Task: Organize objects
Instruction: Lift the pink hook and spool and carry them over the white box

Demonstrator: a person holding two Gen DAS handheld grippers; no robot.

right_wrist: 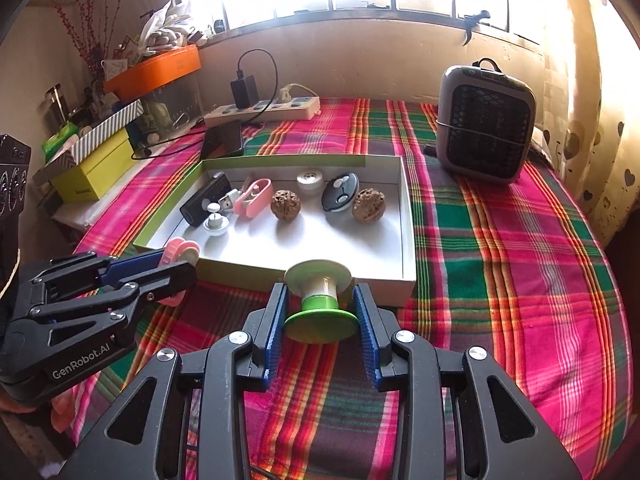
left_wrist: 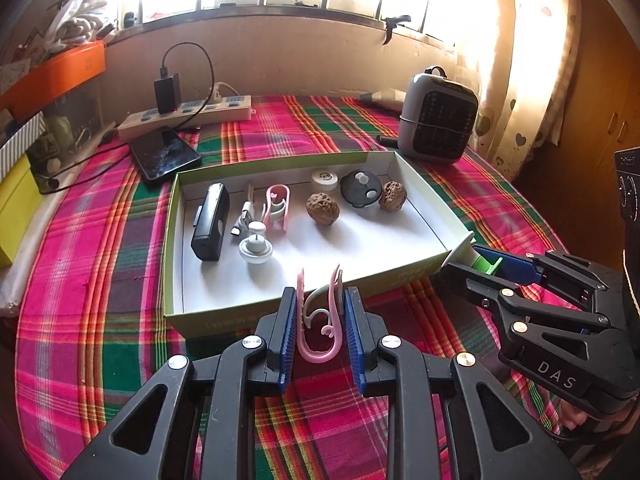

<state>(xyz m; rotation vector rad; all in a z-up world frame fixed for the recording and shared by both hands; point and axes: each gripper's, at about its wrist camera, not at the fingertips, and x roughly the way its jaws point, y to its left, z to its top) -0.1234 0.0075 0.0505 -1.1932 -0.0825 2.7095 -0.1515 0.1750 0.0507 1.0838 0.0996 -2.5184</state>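
Note:
A shallow white box with green sides (left_wrist: 420, 196) (right_wrist: 406, 208) lies on the plaid cloth. It holds a black device (left_wrist: 211, 227), a pink clip (left_wrist: 276, 207), two walnuts (left_wrist: 323, 209) (left_wrist: 392, 196), a black disc (left_wrist: 361, 188), a white cap (left_wrist: 324, 179) and a small white stand (left_wrist: 255, 248). My left gripper (left_wrist: 320, 320) is shut on a pink and white clip (left_wrist: 319, 320) just before the box's near wall. My right gripper (right_wrist: 320, 312) is shut on a green spool (right_wrist: 320, 304) at the box's near right corner.
A grey fan heater (left_wrist: 438, 122) (right_wrist: 484, 124) stands behind the box at the right. A power strip with charger (left_wrist: 184, 114) and a dark phone (left_wrist: 164, 152) lie at the back left. Yellow and orange boxes (right_wrist: 96, 168) crowd the left edge.

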